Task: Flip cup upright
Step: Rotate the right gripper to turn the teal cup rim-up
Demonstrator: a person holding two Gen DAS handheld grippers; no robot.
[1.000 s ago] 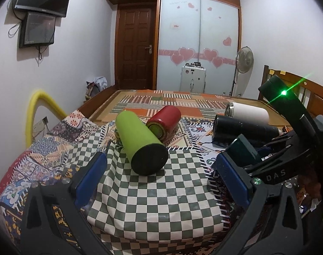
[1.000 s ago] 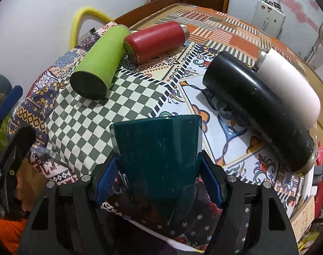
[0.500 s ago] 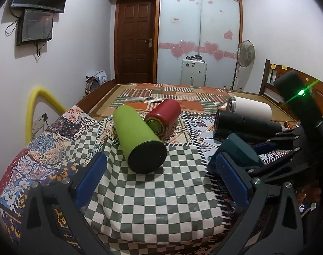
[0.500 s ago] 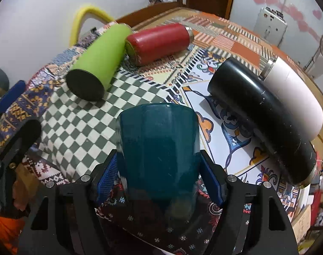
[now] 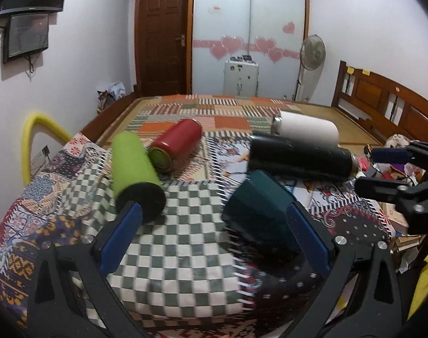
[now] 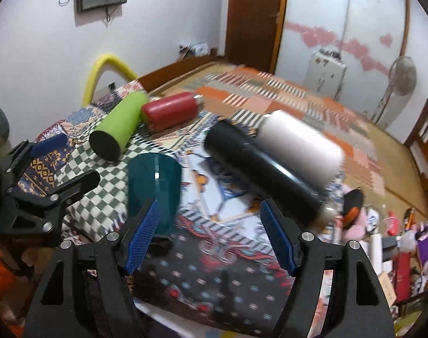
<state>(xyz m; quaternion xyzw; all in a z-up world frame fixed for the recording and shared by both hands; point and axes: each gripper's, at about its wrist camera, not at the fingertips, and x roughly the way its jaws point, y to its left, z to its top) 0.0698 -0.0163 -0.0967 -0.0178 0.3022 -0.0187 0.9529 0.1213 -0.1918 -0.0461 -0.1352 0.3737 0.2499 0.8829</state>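
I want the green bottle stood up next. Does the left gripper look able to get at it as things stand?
Probably yes. The left gripper is open and holds nothing, and the green bottle lies just ahead by its left finger on the checkered cloth. Only the red bottle lies close behind it.

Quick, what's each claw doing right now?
Left gripper: open, holding nothing.
Right gripper: open, holding nothing; the teal cup sits beside it.

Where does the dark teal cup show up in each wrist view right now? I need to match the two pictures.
Left wrist: teal cup right of centre, just beside the left gripper's right finger.
Right wrist: teal cup left of centre, behind the right gripper's left finger.
Shared landmark: the black bottle lying just beyond the cup.
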